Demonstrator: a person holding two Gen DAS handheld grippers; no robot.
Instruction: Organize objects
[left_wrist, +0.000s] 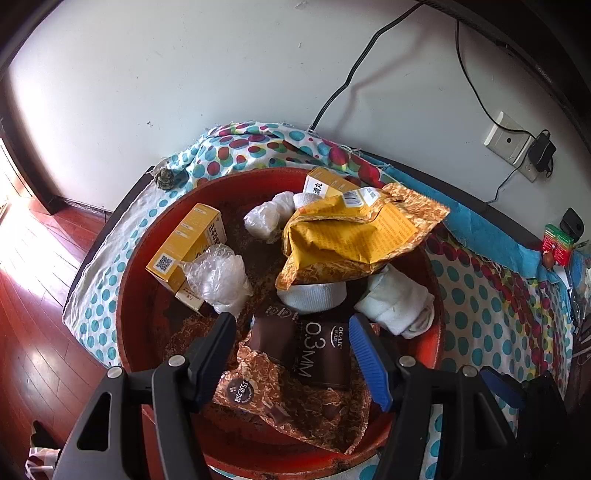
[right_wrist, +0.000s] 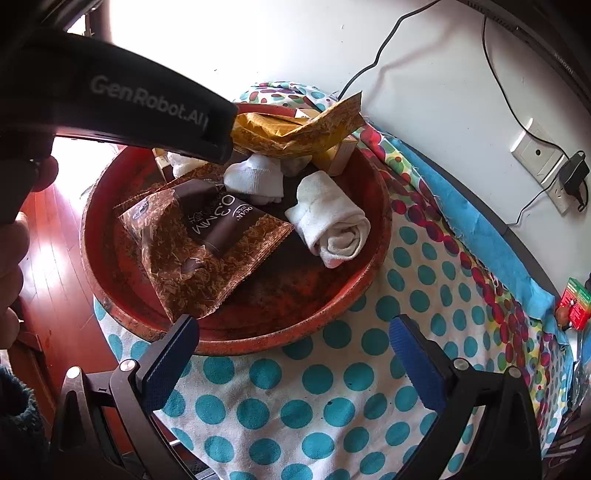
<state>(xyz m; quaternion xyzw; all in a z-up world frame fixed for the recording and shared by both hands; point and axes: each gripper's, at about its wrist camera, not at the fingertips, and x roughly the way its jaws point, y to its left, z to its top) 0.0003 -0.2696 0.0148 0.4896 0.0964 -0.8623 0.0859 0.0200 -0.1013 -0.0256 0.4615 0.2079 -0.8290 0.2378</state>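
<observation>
A round red tray (left_wrist: 133, 280) on a polka-dot cloth (right_wrist: 314, 398) holds, from left to right, a yellow box (left_wrist: 188, 245), a brown snack packet (left_wrist: 295, 354), a yellow snack bag (left_wrist: 354, 236) and a rolled white sock (left_wrist: 397, 304). The left gripper (left_wrist: 295, 360) gapes wide over the brown packet, not touching it. The right gripper (right_wrist: 295, 354) hangs wide and empty above the cloth.

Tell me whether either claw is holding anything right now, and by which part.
Nothing is held. The left claw stands open over the brown snack packet, pads clear; the right claw is open and empty.
</observation>
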